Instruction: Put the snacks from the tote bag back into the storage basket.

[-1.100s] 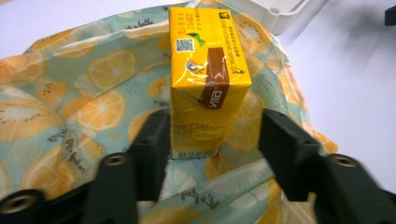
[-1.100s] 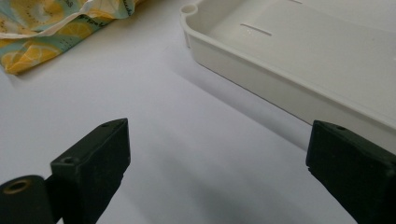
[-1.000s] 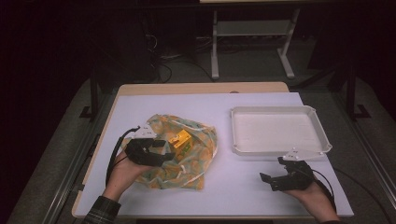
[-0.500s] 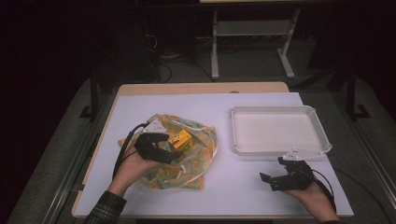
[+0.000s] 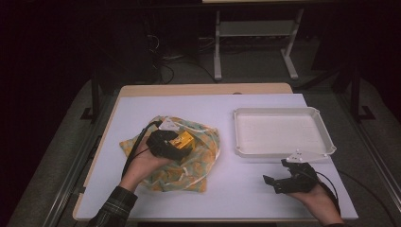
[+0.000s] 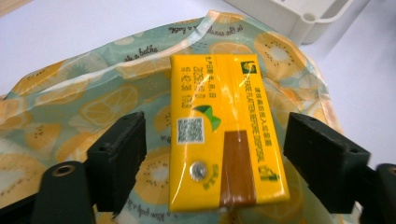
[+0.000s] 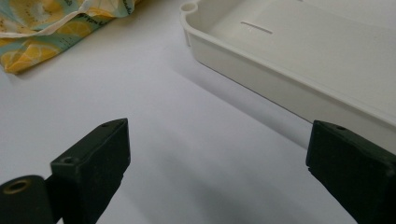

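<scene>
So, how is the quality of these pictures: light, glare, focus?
High view: the table is lit, the room behind is nearly black. Left gripper view: the yellow packet is sharp, with soft glare on its glossy film; the left claw is blurred. Right gripper view: the white tray casts a soft shadow.

- The left gripper (image 5: 182, 144), held in the left hand (image 5: 144, 163), reaches forward with its jaws spread wide.
- The right gripper (image 5: 270, 183), held in the right hand (image 5: 317, 196), sits low near the worktop's (image 5: 236, 189) front edge, pointing left, jaws wide apart and empty.
</scene>
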`<state>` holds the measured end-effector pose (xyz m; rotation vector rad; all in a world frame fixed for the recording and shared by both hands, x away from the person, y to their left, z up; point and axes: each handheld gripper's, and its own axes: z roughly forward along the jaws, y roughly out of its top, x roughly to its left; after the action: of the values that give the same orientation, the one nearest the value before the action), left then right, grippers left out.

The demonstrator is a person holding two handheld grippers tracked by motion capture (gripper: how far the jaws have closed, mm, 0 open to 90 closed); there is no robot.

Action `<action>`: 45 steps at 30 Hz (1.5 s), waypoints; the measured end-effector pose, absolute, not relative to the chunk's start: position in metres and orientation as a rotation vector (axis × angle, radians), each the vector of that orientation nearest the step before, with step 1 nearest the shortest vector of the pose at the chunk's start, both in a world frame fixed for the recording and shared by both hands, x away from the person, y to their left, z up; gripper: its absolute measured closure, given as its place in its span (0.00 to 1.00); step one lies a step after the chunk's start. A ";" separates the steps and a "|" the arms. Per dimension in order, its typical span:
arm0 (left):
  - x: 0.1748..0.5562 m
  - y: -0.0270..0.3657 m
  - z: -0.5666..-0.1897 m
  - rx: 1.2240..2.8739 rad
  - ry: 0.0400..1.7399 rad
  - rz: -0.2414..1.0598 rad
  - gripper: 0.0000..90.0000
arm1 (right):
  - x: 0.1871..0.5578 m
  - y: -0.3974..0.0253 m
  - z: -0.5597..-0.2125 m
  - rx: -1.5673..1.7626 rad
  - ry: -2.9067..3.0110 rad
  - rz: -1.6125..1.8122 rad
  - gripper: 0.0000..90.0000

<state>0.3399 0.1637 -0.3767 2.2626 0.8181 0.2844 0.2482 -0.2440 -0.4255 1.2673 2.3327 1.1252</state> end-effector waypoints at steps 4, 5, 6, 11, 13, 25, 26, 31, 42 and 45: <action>0.342 0.160 -0.379 2.289 0.810 0.298 0.27 | 0.248 -0.244 -0.426 1.267 2.331 1.128 0.07; 0.342 0.159 -0.380 2.288 0.817 0.303 0.27 | 0.248 -0.244 -0.426 1.267 2.332 1.128 0.07; 0.342 0.159 -0.380 2.292 0.817 0.309 0.27 | 0.248 -0.244 -0.426 1.275 2.333 1.126 0.07; 0.342 0.160 -0.379 2.282 0.816 0.342 0.34 | 0.248 -0.244 -0.426 1.275 2.333 1.127 0.07; 0.342 0.160 -0.379 2.286 0.814 0.353 0.34 | 0.248 -0.244 -0.426 1.267 2.332 1.128 0.07; 0.339 0.161 -0.377 2.277 0.799 0.383 0.56 | 0.248 -0.244 -0.425 1.269 2.331 1.126 0.07; 0.338 0.161 -0.377 2.277 0.797 0.381 0.56 | 0.248 -0.244 -0.425 1.269 2.331 1.126 0.07; 0.338 0.161 -0.377 2.281 0.793 0.385 0.57 | 0.248 -0.245 -0.425 1.265 2.330 1.127 0.07; 0.339 0.165 -0.374 2.262 0.807 0.377 0.57 | 0.247 -0.245 -0.425 1.272 2.332 1.126 0.07; 0.339 0.165 -0.372 2.257 0.815 0.365 0.57 | 0.248 -0.245 -0.425 1.263 2.331 1.128 0.07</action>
<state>0.3389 0.1653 -0.3722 2.2574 0.8152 0.3651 0.2476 -0.2452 -0.4251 1.2633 2.3309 1.1278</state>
